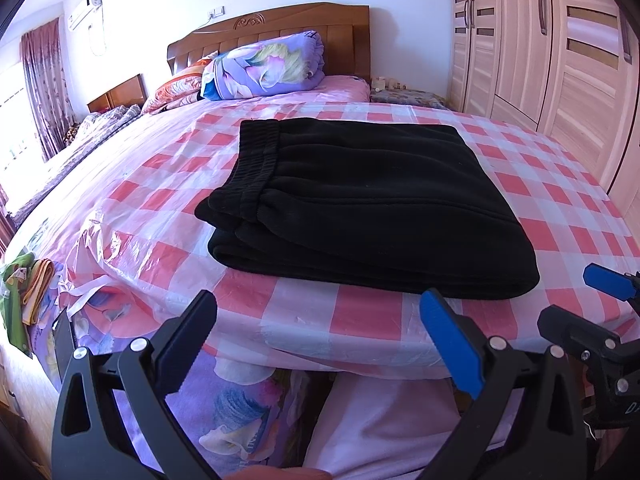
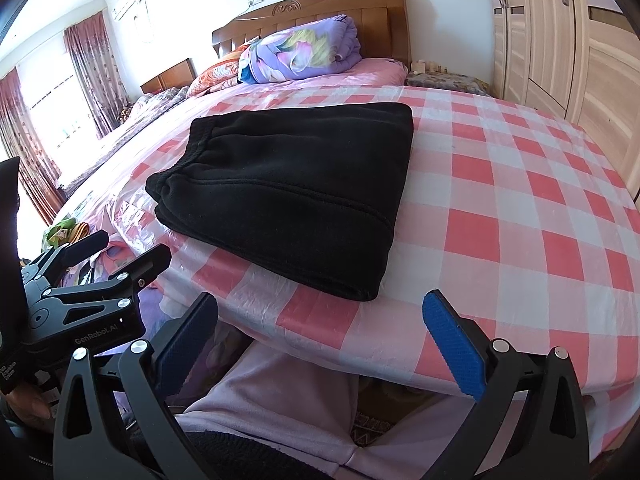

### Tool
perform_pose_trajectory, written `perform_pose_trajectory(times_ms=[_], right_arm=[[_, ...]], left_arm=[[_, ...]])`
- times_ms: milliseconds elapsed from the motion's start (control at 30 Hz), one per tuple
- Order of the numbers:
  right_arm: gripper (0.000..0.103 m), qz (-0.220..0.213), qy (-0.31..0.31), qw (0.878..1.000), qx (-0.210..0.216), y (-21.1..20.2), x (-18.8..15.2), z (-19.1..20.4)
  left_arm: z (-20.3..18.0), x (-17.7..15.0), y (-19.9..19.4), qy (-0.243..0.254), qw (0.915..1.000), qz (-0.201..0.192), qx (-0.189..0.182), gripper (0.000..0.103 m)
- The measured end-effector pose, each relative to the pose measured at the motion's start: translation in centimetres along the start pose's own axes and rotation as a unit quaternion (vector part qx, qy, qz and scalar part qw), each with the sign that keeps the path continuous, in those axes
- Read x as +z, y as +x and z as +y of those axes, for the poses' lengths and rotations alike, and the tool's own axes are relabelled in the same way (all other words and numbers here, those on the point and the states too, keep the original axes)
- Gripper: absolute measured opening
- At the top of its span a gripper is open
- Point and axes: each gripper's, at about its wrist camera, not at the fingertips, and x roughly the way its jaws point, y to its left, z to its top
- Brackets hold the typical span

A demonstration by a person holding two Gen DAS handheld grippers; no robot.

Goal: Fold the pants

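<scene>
Fold stage: pants lie folded, both claws free, so I judge the task at or near its end.

Nearest to me, the left gripper (image 1: 318, 326) hangs spread wide and empty, just short of the pants' near edge; the right gripper (image 2: 320, 326) is likewise spread and empty, near the pants' near right corner. The black pants (image 1: 360, 204) rest as a compact layered rectangle on the checked plastic sheet (image 1: 540, 184), waistband on the side away from the wardrobe (image 1: 560, 40), near fold close to the sheet's front edge. Beyond the pants lie the rolled quilt (image 1: 264, 66) and the headboard (image 1: 280, 28). Next move, in my judgement: inspect the stack edges; if a layer sits skewed, pinch that corner and square it, otherwise withdraw.
</scene>
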Motion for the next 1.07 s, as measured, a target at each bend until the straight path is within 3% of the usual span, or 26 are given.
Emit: perform_pose_trajectory(times_ms=[1067], right_arm=[[0.099,0.001,0.002,1.000,0.000,0.08,-0.23,0.01]], left_arm=[[0.12,-0.05,0.14,0.003,1.0000,-0.001,-0.007,0.101]])
